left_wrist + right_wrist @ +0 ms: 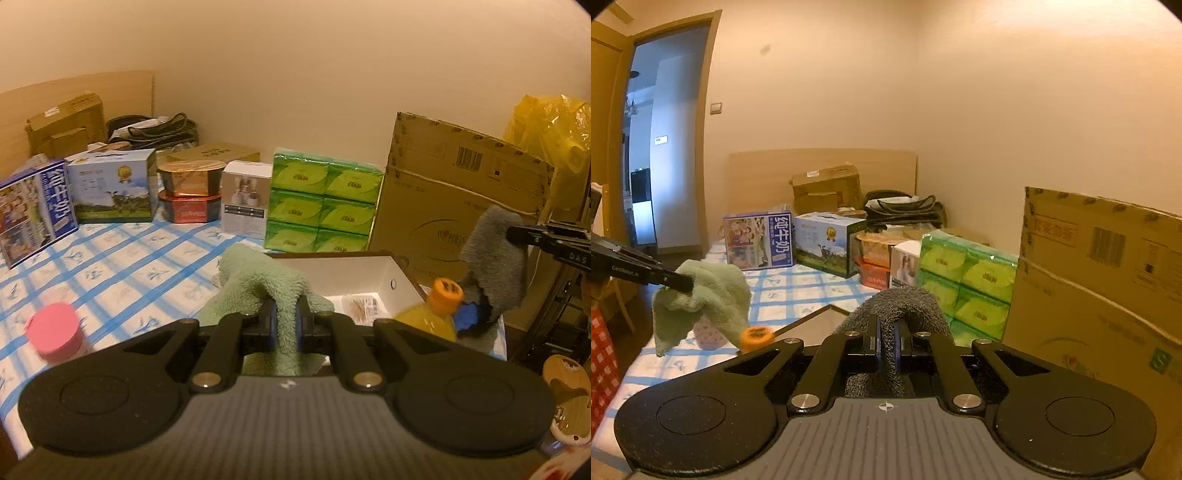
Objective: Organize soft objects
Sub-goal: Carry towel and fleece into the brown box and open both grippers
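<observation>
The left gripper [285,325] has its fingers pinched tight on a fluffy green cloth [258,284], which drapes over the finger tips and hangs clear of the bed [122,254] with its blue-checked sheet. The right gripper [886,345] is closed just as firmly on a shaggy grey cloth [897,302], a fold of it squeezed between the fingers and arching up over them. From the left side, the grey cloth dangles near an open white box [354,273] that sits on the bed, just beside a bottle of orange drink [436,310] with an orange cap. A small packet lies in the bottom of the white box. A pink-lidded jar [55,328] stands on the sheet to the left. Further back on the bed are a stack of green tissue packs [321,203], a tall cardboard box [454,195] beside them, two milk cartons [110,184], and some tins. A yellow plastic bag [550,136] hangs behind the cardboard box, and a doorway [661,140] stands open on the far left.
</observation>
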Tool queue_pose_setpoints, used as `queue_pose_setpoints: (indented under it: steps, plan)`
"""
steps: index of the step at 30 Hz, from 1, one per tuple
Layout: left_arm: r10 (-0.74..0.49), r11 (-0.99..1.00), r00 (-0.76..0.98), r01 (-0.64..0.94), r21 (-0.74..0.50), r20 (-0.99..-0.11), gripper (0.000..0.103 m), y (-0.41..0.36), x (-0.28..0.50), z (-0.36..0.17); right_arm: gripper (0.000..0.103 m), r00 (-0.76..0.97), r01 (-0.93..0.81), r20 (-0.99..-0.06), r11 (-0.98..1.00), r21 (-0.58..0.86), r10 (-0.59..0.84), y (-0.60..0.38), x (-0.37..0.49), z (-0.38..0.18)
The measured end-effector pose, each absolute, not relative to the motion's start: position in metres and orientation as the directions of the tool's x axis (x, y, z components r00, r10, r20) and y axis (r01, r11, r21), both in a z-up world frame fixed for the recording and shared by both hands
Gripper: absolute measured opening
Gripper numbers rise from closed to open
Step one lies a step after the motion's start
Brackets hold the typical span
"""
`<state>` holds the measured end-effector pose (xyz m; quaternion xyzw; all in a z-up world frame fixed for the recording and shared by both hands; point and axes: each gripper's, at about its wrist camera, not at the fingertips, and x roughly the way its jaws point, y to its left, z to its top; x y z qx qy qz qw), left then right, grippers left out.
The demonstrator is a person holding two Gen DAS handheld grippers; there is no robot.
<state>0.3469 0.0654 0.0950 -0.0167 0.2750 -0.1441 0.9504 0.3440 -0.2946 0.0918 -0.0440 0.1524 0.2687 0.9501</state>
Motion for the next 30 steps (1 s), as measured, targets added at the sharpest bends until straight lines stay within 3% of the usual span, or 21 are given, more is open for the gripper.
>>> queue_pose_setpoints:
  steps: [10, 21, 30]
  plan:
    - [-0.299, 0.949, 0.787, 0.304, -0.083, -0.539, 0.009, 0.032, 0.436, 0.081, 0.006, 0.792, -0.545, -0.315, 0.838, 0.021, 0.523, -0.285, 0.425, 0.071]
    - [-0.353, 0.931, 0.729, 0.336, -0.142, -0.586, 0.009, 0.009, 0.499, 0.035, 0.007, 0.740, -0.559, -0.396, 0.824, 0.086, 0.543, -0.272, 0.472, 0.024]
    - [-0.338, 0.931, 0.641, 0.336, -0.145, -0.689, 0.025, 0.002, 0.518, -0.005, 0.007, 0.680, -0.541, -0.519, 0.832, 0.120, 0.518, -0.265, 0.488, -0.005]
